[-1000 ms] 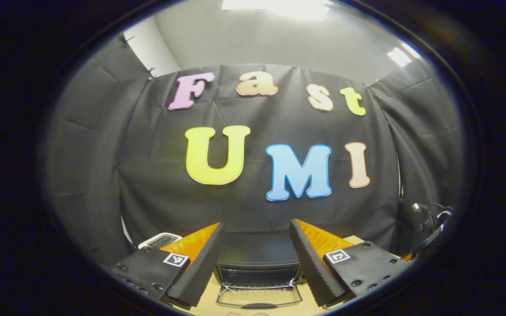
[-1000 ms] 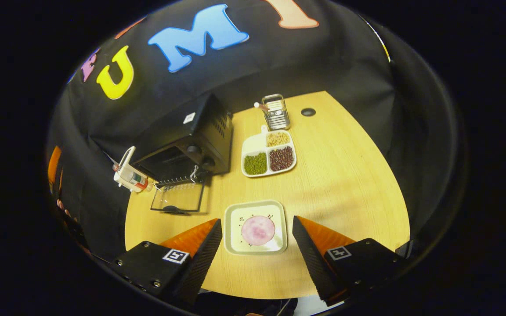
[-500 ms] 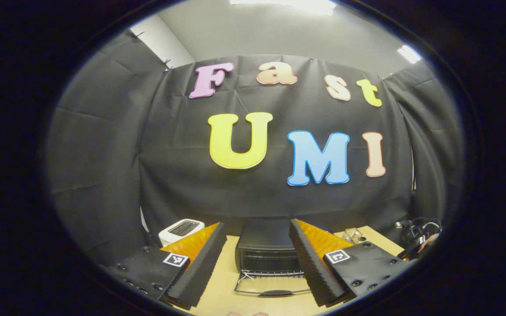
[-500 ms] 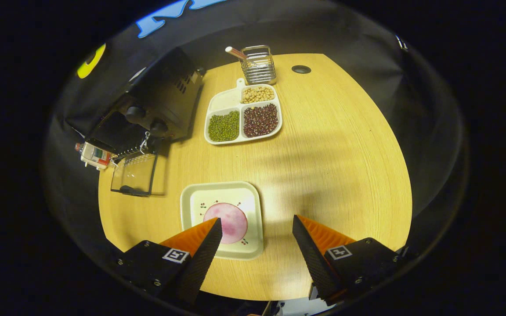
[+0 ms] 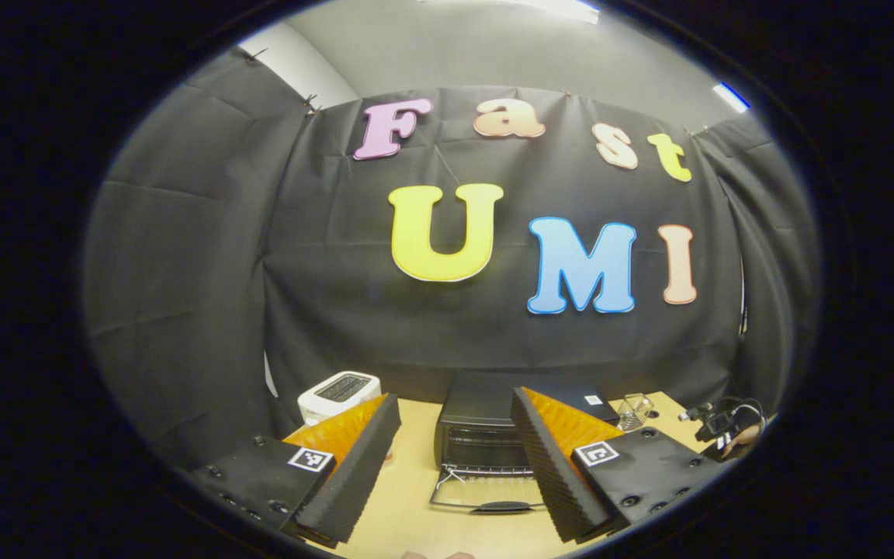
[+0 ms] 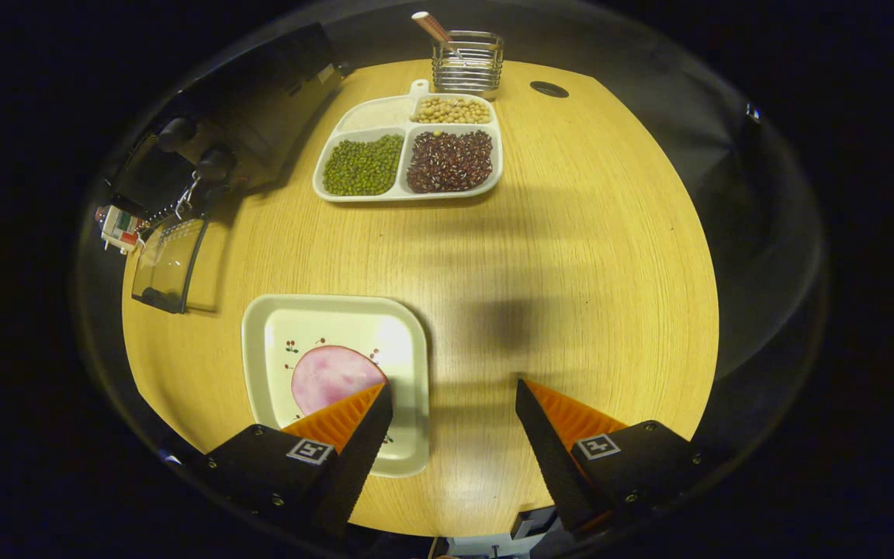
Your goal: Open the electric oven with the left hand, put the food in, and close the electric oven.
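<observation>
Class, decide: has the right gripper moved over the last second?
Yes. The right gripper has dropped toward the table and shifted right of the square plate.

- A wooden table [image 6: 587, 233] is enclosed by black cloth walls [image 5: 183, 272].
- Above, a grey ceiling [image 5: 493, 54] is lit by bright panels.
</observation>
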`<state>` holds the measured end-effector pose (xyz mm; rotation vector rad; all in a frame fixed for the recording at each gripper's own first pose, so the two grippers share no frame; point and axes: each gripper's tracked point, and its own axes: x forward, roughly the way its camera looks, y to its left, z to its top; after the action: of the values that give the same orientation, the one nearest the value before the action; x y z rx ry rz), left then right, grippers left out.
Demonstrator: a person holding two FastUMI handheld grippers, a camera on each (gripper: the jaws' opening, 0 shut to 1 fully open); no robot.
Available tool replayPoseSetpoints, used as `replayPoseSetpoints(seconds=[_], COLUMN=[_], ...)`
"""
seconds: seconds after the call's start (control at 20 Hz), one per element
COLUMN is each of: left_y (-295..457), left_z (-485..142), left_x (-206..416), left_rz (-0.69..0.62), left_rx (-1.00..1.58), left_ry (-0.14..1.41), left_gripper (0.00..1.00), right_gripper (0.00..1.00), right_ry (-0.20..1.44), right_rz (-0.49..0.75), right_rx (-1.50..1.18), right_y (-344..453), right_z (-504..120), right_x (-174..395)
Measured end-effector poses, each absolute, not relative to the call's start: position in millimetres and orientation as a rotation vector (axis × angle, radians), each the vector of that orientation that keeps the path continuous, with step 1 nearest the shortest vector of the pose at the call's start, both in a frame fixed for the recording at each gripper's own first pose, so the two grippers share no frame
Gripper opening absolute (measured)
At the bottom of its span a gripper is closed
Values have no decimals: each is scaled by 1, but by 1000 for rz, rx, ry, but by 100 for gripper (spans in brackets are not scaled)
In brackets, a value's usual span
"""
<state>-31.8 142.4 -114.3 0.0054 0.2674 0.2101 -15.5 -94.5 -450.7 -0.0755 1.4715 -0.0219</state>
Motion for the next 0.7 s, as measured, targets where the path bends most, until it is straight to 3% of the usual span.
replayPoseSetpoints(seconds=[0.1,0.15,0.2,0.35,0.4,0.45,0.5,0.6,0.65,0.7], left_y=[143,143,142,140,140,139,137,135,135,135], left_z=[-116,-116,-117,-117,-119,-120,-122,-122,-122,-118], left_x=[-33,-32,-32,-30,-31,-31,-31,-32,-32,-34], left_rz=[209,208,206,199,198,197,196,191,190,189], left_rx=[4,4,3,-11,-16,-22,-29,-37,-37,-34], left_ry=[274,276,278,278,281,284,287,286,286,282], left_gripper=[100,92,100,100,100,97,100,100,97,94], right_gripper=[96,95,90,90,85,74,49,25,25,1], right_ry=[1486,1486,1485,1493,1502,1504,1511,1532,1510,1513], right_rz=[-20,-23,-21,-11,4,6,8,24,9,18], right_rx=[-92,-87,-93,-79,-35,20,74,89,91,115], right_y=[-93,-90,-90,-86,-79,-71,-65,-67,-74,-82], right_z=[-453,-456,-456,-458,-458,-460,-460,-463,-475,-493], right_x=[-17,-16,-15,-16,-17,-17,-18,-20,-23,-25])
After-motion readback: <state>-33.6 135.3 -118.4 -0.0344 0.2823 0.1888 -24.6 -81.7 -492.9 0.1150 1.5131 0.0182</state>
